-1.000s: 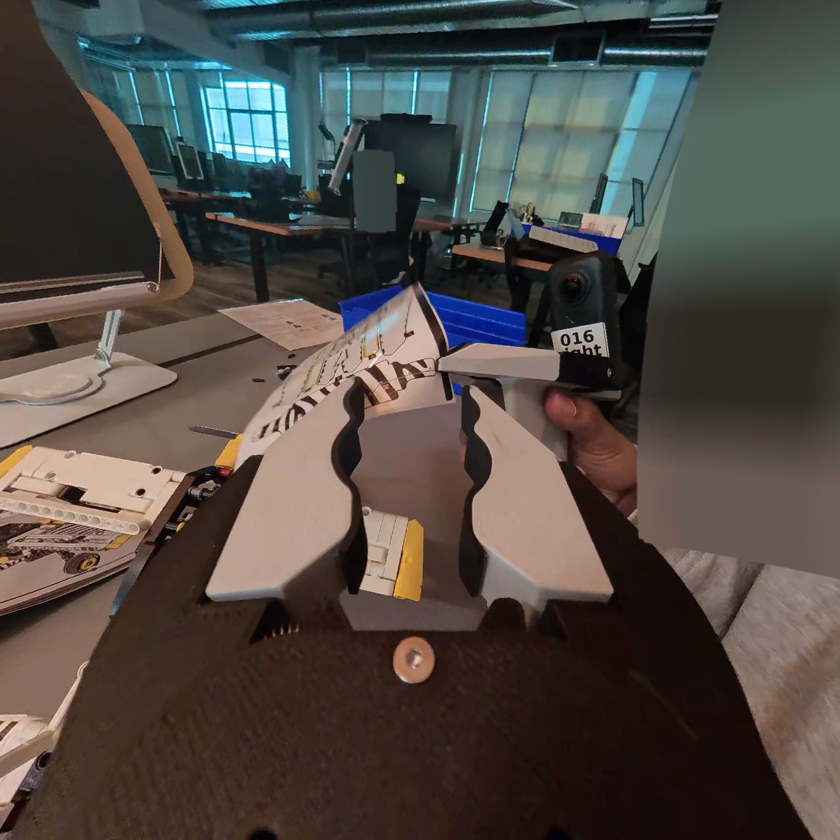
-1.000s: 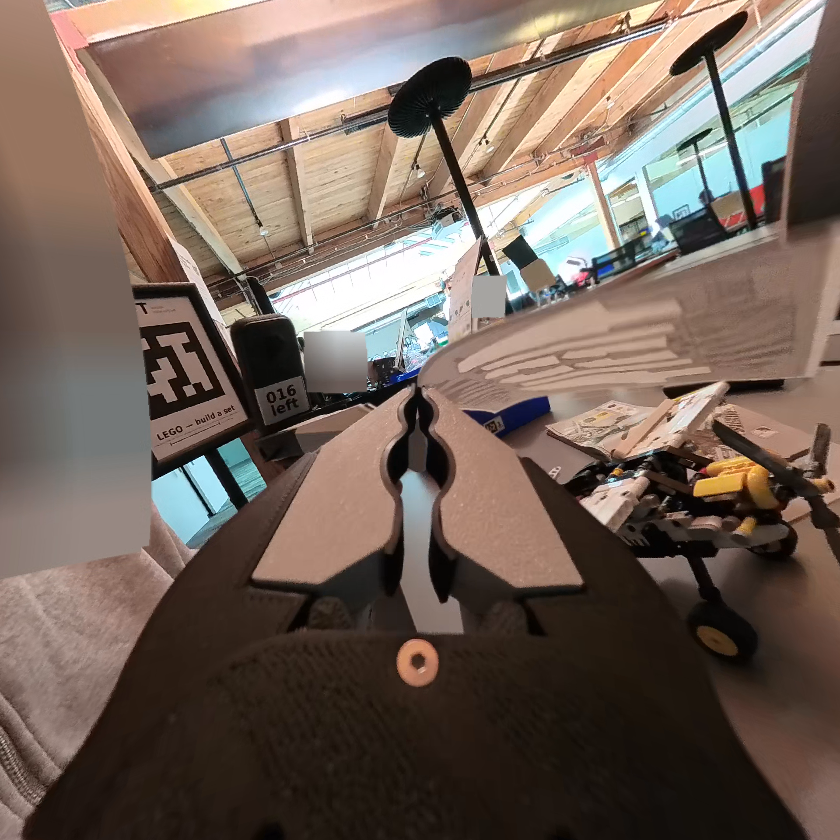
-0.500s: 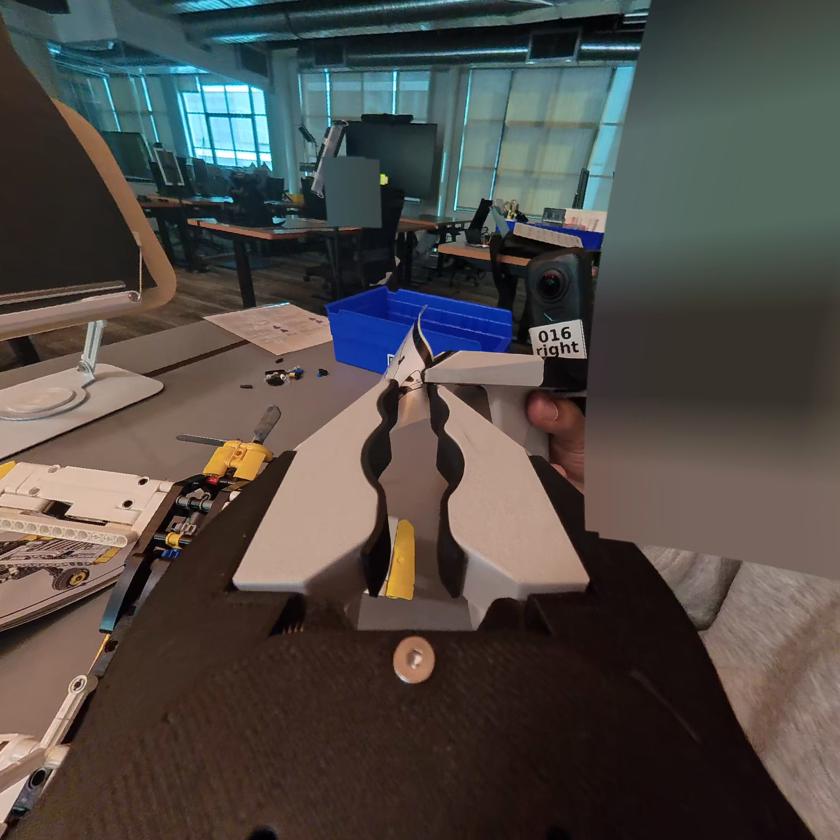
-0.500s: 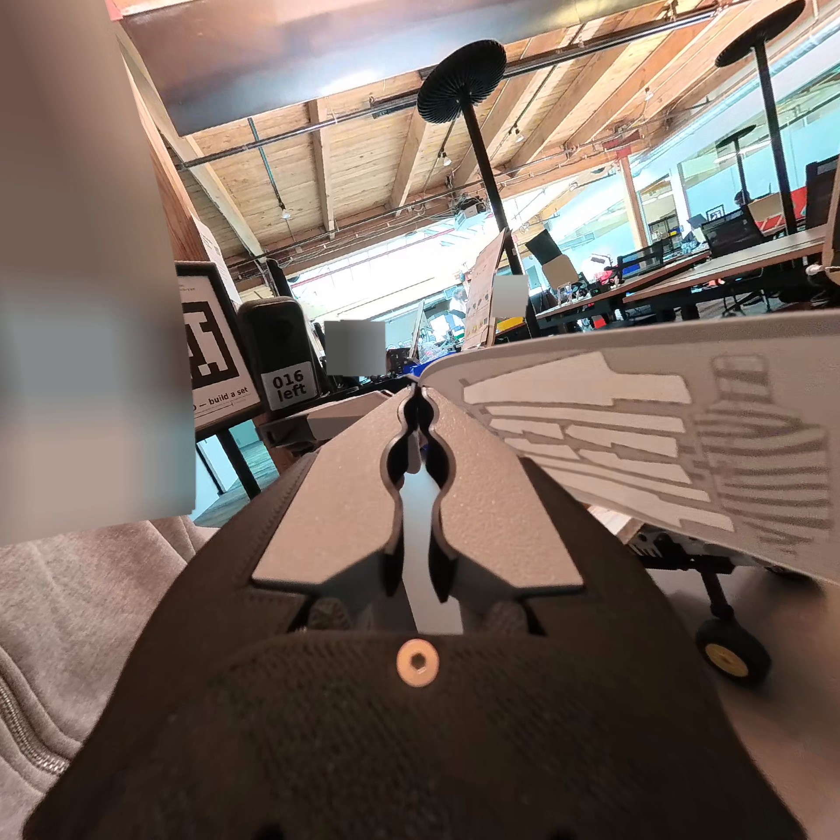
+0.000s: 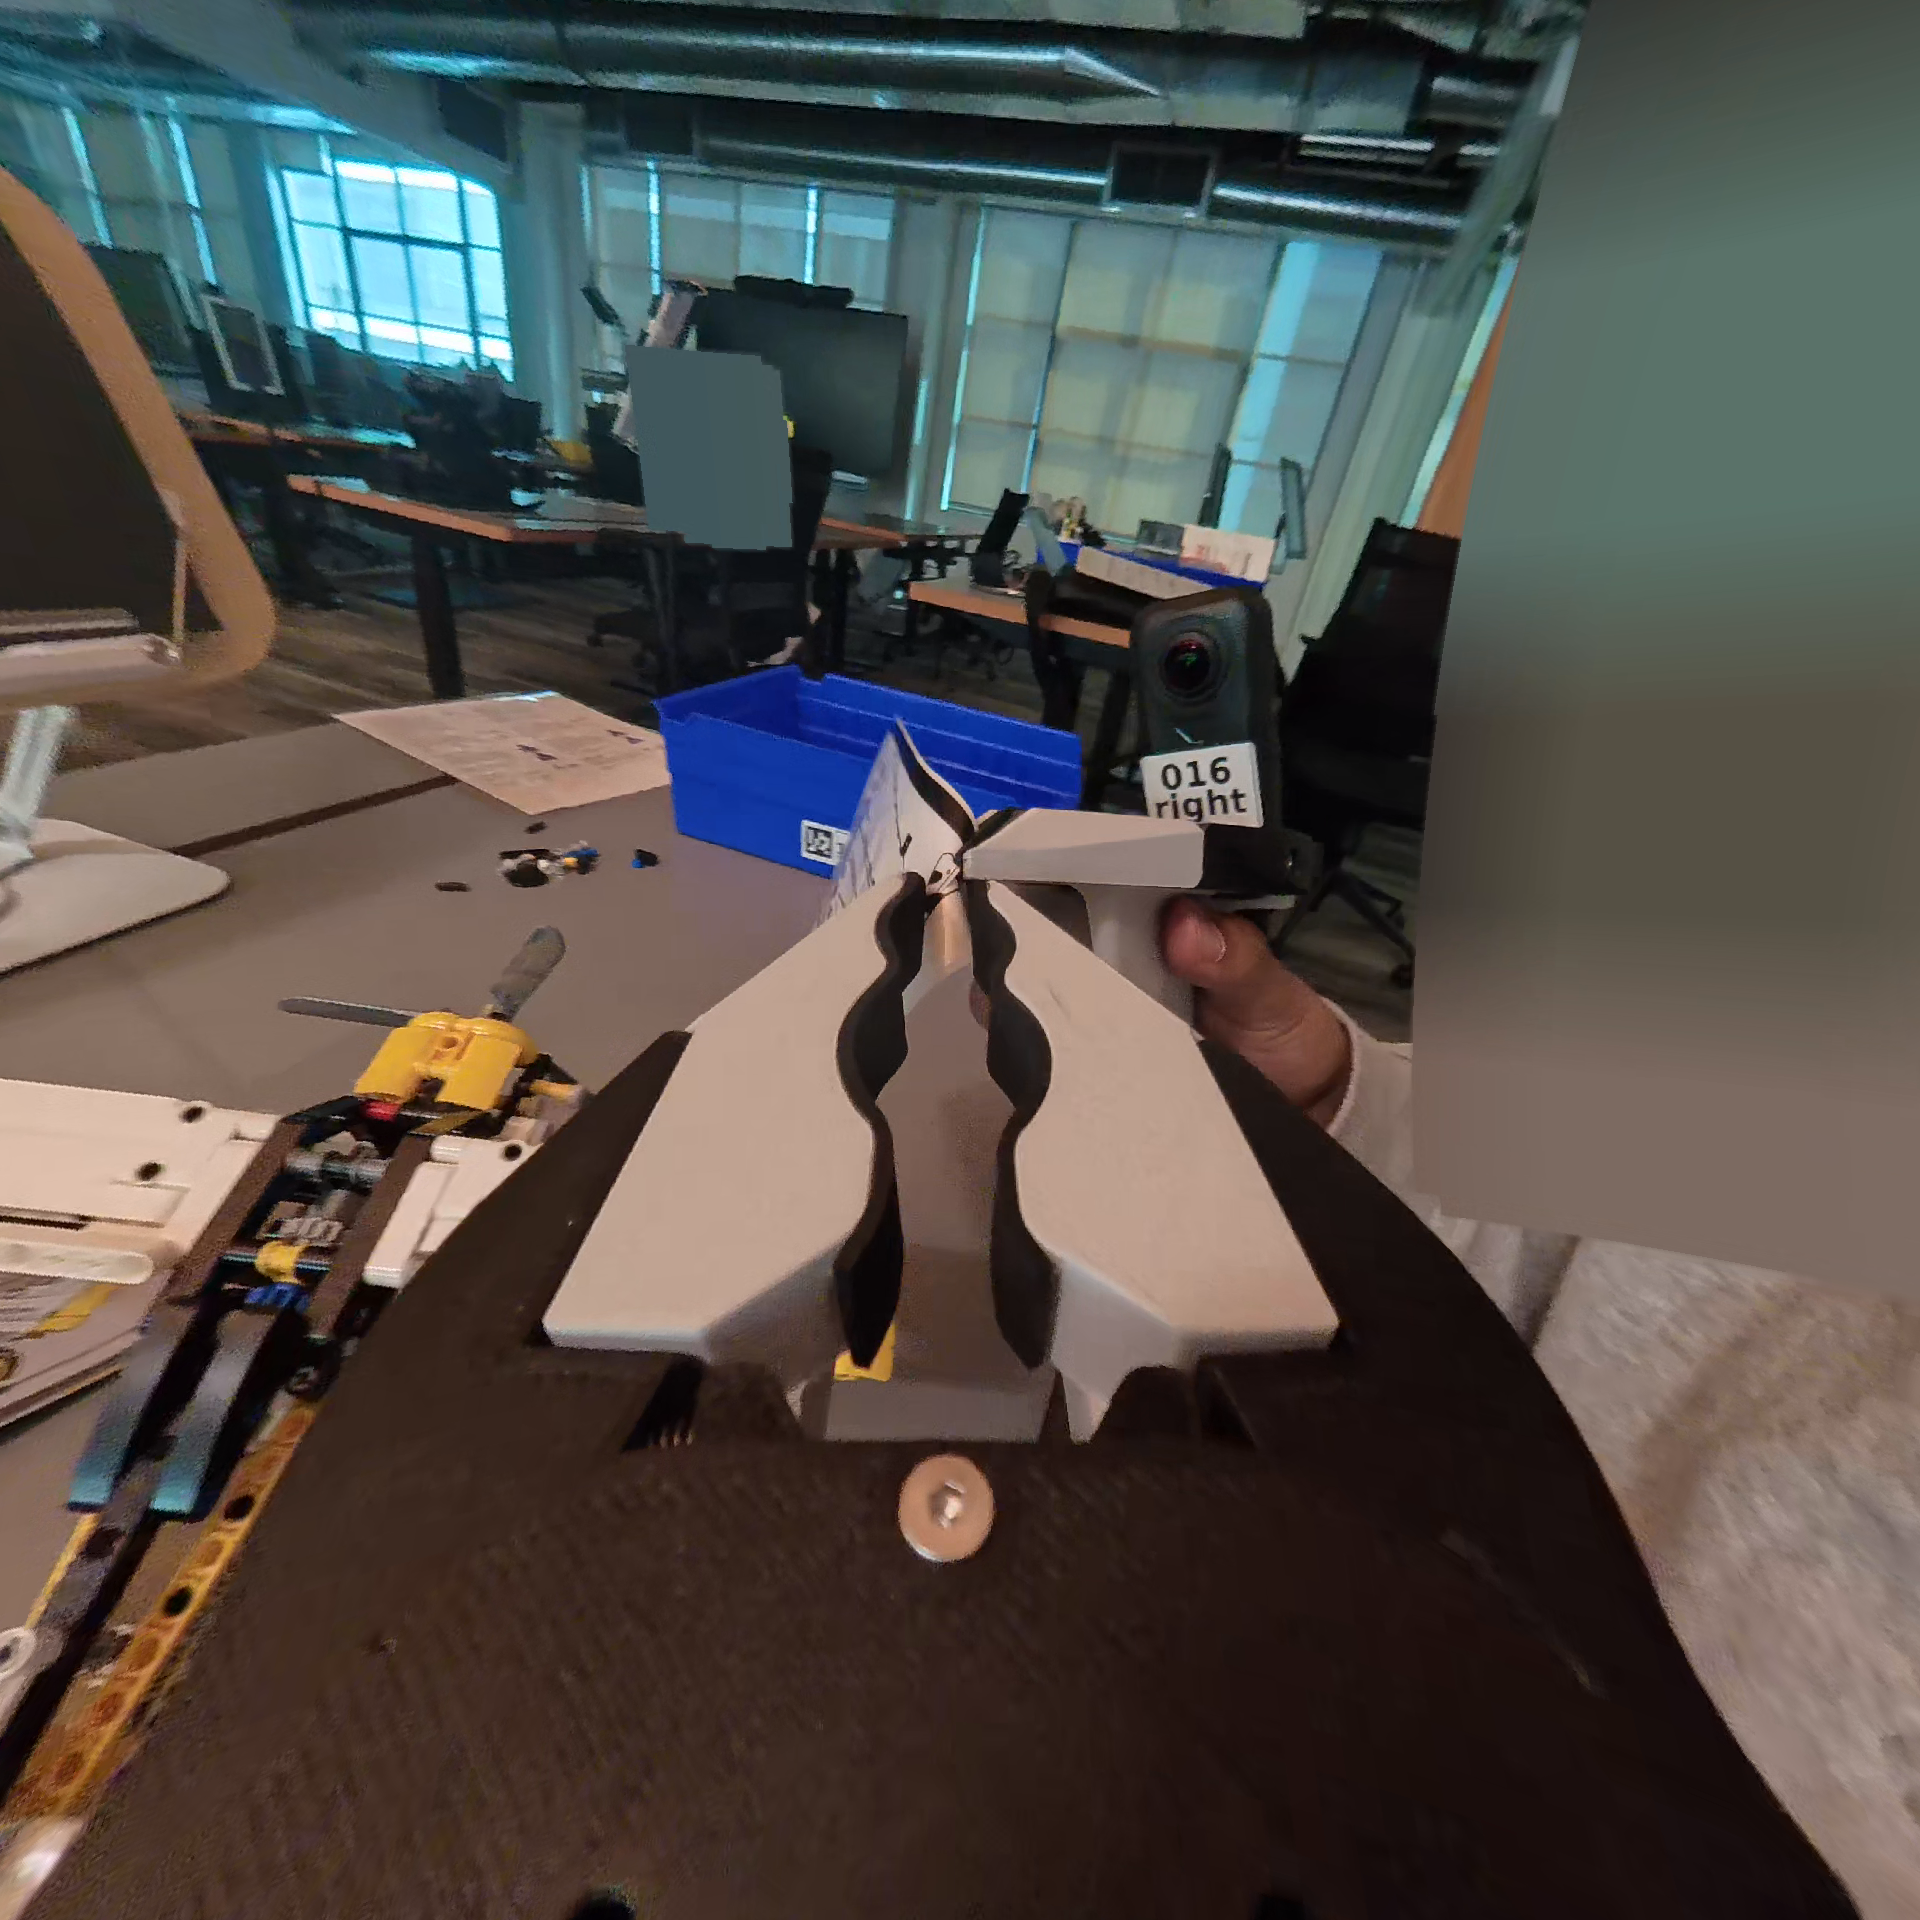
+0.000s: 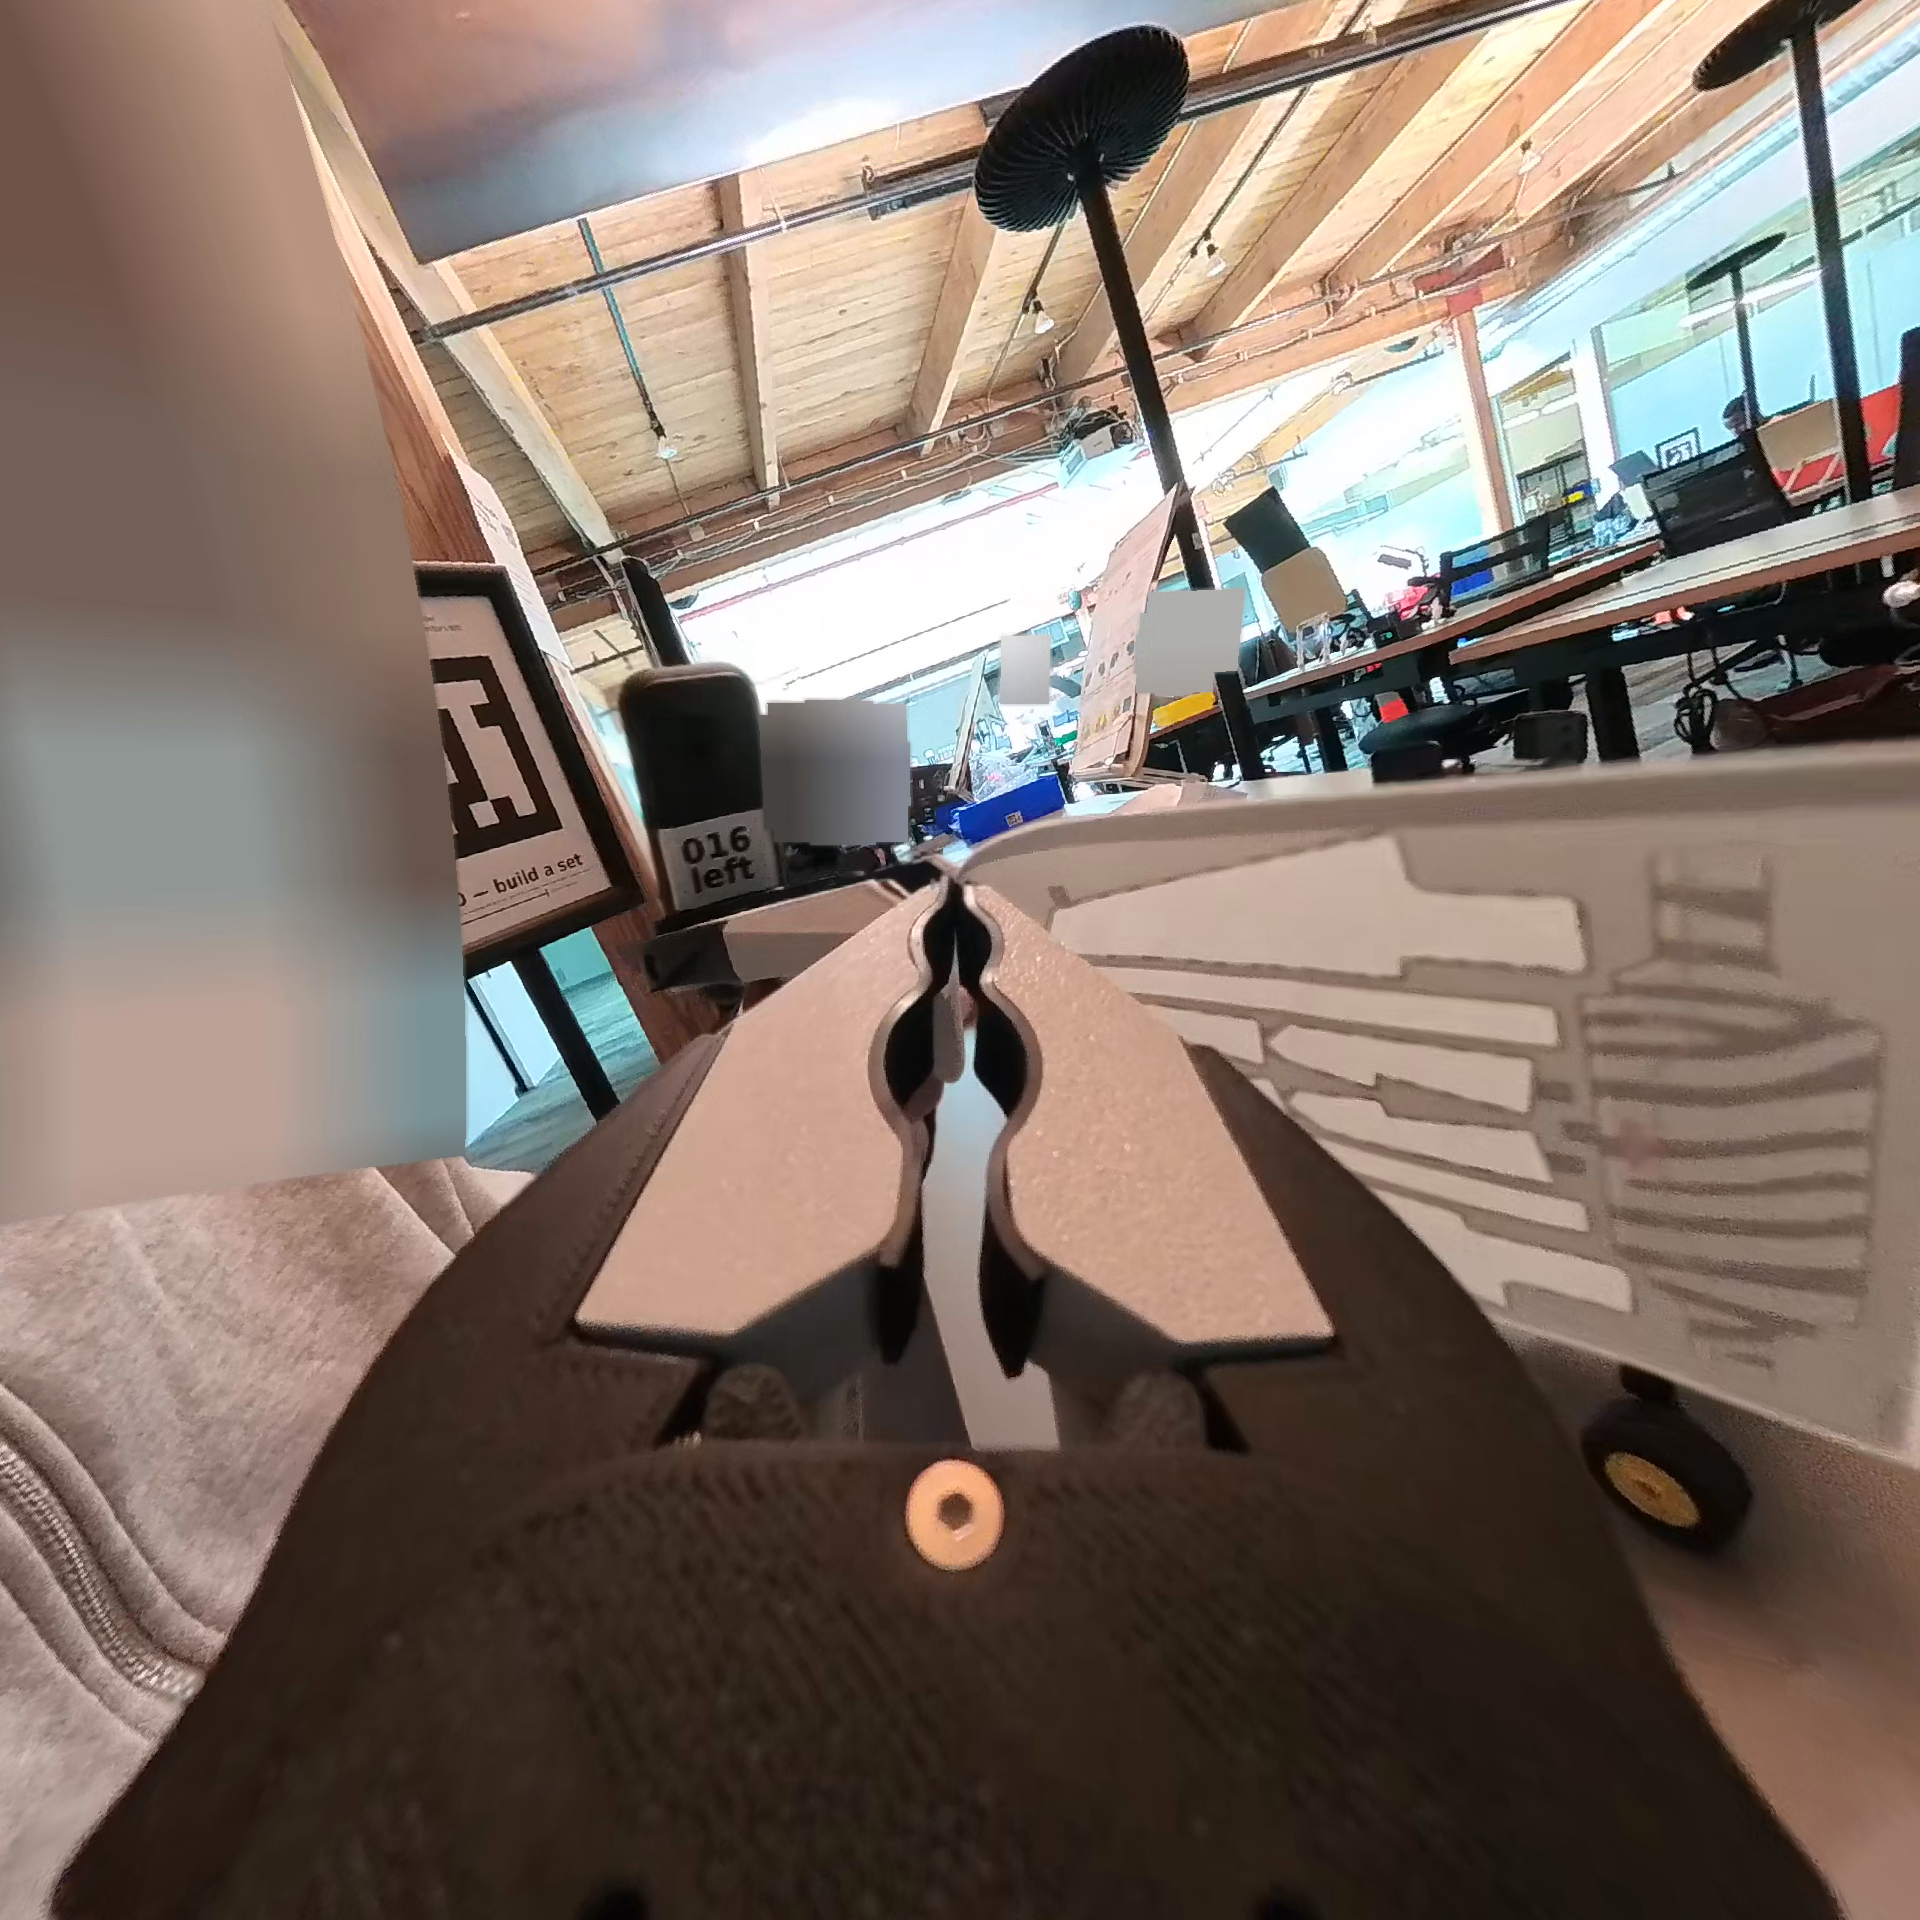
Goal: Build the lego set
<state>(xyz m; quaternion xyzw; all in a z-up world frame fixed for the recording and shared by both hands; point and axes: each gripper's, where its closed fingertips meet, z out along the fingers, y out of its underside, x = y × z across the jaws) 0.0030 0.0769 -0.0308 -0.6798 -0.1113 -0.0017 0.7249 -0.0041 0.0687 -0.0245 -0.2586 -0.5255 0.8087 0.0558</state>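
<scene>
A sticker sheet (image 6: 1455, 1039) hangs in the air between both grippers; in the left wrist view it shows edge-on (image 5: 883, 810). My right gripper (image 6: 951, 883) is shut on its corner. My left gripper (image 5: 942, 888) has closed on the same corner from the opposite side, tip to tip with the right gripper (image 5: 1081, 857), which a hand holds. The left gripper also shows in the right wrist view (image 6: 790, 935). The Lego plane model (image 5: 416, 1091), white, black and yellow, lies on the grey table (image 5: 623, 935) at the left; one of its wheels (image 6: 1662, 1475) shows under the sheet.
A blue bin (image 5: 779, 769) stands behind the sheet. Loose small pieces (image 5: 540, 862) and a printed paper (image 5: 509, 743) lie farther back. A monitor stand base (image 5: 83, 894) is at far left, a booklet (image 5: 42, 1340) under the model, and a framed marker sign (image 6: 499, 790) behind. Both grippers' tips are close together, under 4 cm apart. Both grippers' tips are roughly 20 centimeters from the Lego plane model (image 5: 416, 1091).
My left gripper has closed from wide open onto the sheet's corner. The sheet has swung from flat-facing to edge-on in the left view and dropped lower across the right view.
</scene>
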